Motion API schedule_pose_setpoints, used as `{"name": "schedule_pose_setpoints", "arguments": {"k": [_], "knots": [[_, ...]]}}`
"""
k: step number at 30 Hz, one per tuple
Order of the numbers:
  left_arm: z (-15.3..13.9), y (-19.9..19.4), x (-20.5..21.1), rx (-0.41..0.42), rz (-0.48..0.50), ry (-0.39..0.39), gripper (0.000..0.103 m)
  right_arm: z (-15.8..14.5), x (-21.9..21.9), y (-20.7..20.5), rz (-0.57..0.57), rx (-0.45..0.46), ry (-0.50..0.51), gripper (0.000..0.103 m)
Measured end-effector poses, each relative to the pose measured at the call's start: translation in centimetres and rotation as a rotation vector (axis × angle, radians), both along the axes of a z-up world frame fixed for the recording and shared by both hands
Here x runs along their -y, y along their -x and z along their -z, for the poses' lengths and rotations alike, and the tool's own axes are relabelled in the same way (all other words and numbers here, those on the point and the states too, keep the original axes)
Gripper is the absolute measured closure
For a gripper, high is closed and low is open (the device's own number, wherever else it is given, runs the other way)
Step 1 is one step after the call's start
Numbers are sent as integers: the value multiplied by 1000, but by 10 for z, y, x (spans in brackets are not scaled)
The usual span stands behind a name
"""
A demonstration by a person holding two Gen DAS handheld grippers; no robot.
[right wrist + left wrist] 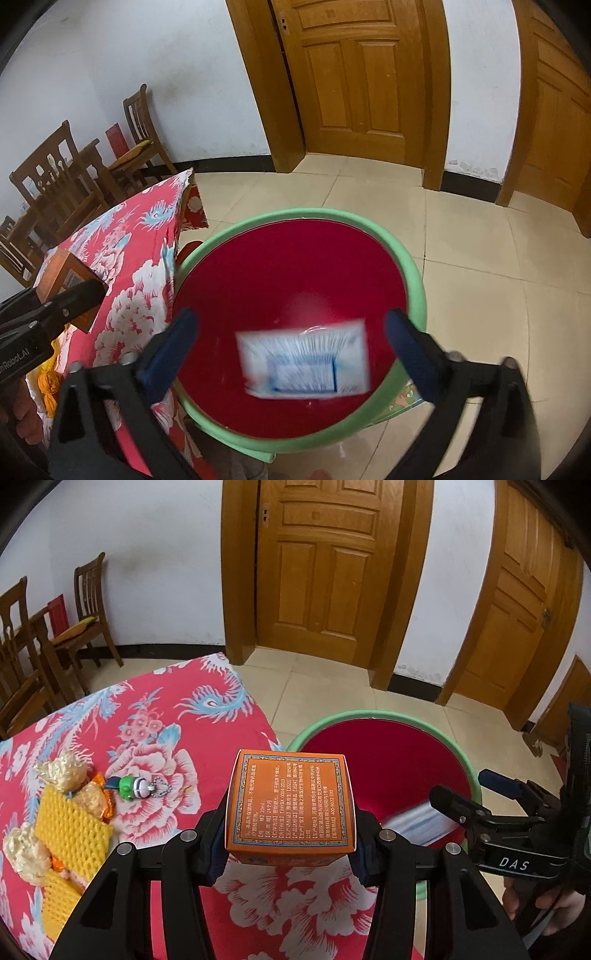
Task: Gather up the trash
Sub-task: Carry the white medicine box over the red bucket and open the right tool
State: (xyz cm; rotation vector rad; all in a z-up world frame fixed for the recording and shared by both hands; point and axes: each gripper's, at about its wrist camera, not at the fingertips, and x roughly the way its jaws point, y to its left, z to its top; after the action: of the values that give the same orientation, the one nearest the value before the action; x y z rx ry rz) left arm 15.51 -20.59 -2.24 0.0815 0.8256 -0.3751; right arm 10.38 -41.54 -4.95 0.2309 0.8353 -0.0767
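A: Over the counter (pixel 177 731) edge, your left gripper (pixel 290 849) holds the orange box (pixel 290 805), fingers closed on its sides. Only that view shows the yellow wafers (pixel 70 830), puffy wrappers (pixel 64 771) and green keychain (pixel 136 786) on the floral cloth.

B: And your right gripper (pixel 288 347)?

A: Above the red bin (pixel 288 280) with its green rim, fingers spread wide. A blurred white-and-blue packet (pixel 303 363) sits between them, touching neither, inside the bin's mouth. The bin stands just beside the counter, wooden doors (pixel 354 74) behind.
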Motion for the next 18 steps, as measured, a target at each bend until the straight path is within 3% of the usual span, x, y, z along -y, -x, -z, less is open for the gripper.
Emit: {"name": "schedule_pose_setpoints", "arguments": {"k": [18], "knots": [[8,-8,26,-12,63,-12,50,-11,13,18,57,36,15,1]]}}
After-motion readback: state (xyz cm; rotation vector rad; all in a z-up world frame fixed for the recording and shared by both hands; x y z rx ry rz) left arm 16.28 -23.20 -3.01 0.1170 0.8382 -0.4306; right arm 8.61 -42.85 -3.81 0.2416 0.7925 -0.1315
